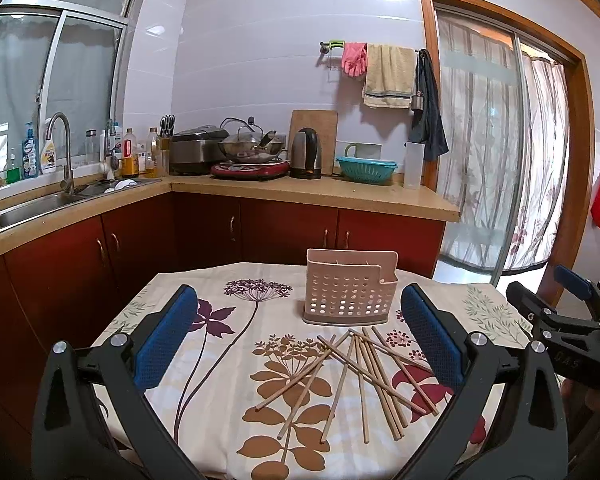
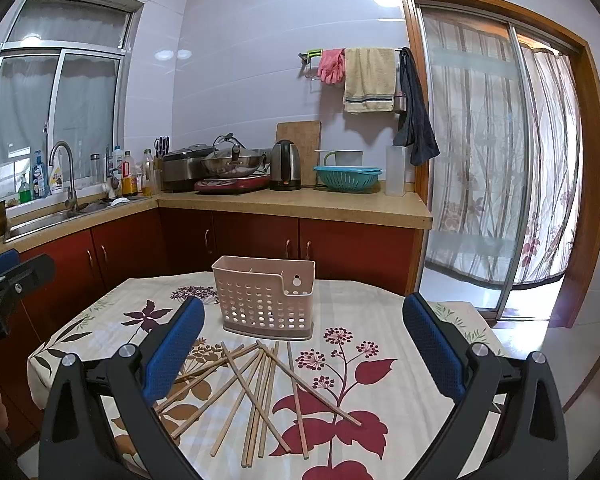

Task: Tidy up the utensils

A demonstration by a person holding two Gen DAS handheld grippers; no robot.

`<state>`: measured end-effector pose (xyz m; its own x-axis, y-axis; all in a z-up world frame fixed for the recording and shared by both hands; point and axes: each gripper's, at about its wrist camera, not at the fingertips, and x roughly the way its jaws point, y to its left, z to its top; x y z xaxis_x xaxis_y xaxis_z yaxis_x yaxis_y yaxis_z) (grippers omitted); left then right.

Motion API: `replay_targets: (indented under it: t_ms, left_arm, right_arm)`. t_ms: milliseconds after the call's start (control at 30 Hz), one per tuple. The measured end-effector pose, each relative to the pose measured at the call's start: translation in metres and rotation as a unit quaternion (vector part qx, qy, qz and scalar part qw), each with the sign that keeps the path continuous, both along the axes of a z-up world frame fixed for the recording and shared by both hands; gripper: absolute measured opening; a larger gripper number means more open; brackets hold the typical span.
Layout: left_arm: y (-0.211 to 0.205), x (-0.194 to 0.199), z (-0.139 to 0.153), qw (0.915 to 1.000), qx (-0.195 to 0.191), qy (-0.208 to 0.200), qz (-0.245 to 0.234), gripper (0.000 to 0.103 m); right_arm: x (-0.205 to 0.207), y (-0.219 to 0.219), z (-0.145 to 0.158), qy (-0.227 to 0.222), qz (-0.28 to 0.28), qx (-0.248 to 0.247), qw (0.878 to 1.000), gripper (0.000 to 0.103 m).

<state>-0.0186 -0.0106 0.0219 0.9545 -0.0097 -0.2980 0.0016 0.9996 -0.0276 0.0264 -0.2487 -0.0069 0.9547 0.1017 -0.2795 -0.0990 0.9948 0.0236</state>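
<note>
Several wooden chopsticks (image 1: 364,380) lie scattered in a loose pile on the floral tablecloth (image 1: 220,360), just in front of a pink perforated utensil holder (image 1: 350,292) that stands upright. The pile (image 2: 256,392) and the holder (image 2: 266,298) also show in the right wrist view. My left gripper (image 1: 300,332) is open and empty, held above the near side of the table. My right gripper (image 2: 304,340) is open and empty too, above the pile. The right gripper also shows at the right edge of the left wrist view (image 1: 560,312).
The small table (image 2: 440,320) stands in a kitchen. Behind it runs a counter (image 1: 300,192) with red cabinets, a sink (image 1: 36,204), a wok, a kettle (image 1: 306,152) and a teal colander (image 1: 366,168). A sliding glass door (image 2: 500,160) is at the right.
</note>
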Motion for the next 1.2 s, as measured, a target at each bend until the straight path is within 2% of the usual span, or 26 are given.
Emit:
replay_targets:
  t_ms: [1200]
  left_arm:
    - [0.0016, -0.0013, -0.0001, 1.0, 0.0, -0.002, 0.0, 0.099]
  right_arm:
    - [0.0001, 0.0024, 0.0, 0.0, 0.0, -0.003, 1.0, 0.097]
